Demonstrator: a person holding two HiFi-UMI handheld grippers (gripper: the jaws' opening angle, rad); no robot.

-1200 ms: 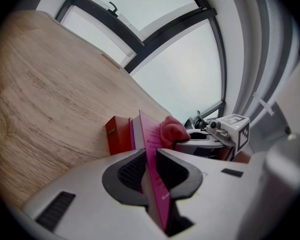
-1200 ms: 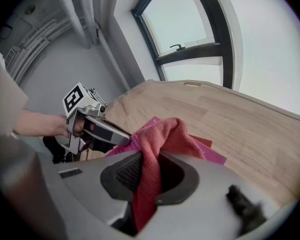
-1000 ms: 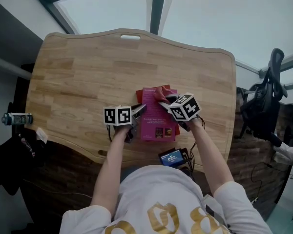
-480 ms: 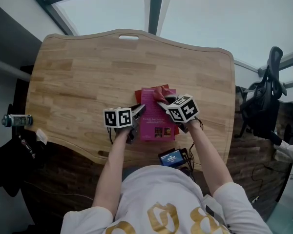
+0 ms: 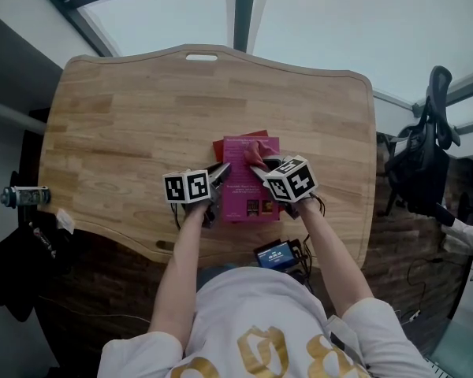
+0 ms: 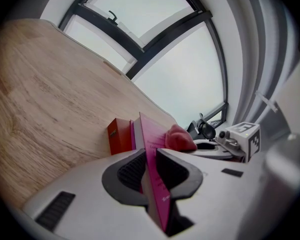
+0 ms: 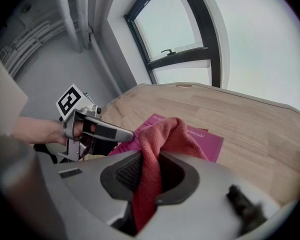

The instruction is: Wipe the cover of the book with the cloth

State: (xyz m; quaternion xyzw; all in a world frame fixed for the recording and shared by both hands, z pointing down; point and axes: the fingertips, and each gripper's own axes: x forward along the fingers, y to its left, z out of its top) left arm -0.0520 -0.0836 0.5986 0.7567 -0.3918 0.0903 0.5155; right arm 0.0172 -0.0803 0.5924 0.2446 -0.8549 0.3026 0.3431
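Wooden table [image 5: 126, 124] bears the book [image 5: 243, 189], its far corner under the cloth [image 5: 256, 150]

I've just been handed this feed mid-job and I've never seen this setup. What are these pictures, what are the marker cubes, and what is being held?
There is no robot arm. A person holds a two-jaw gripper in each hand, and the marker cubes are part of those grippers. The head view comes from a camera on the person's head, looking down at the wooden table. The other two views come from cameras riding on each gripper. The left gripper is clamped on the edge of the pink book, and a red item peeks out from under the book. The right gripper is clamped on the reddish cloth, which is bunched over the book's far end.
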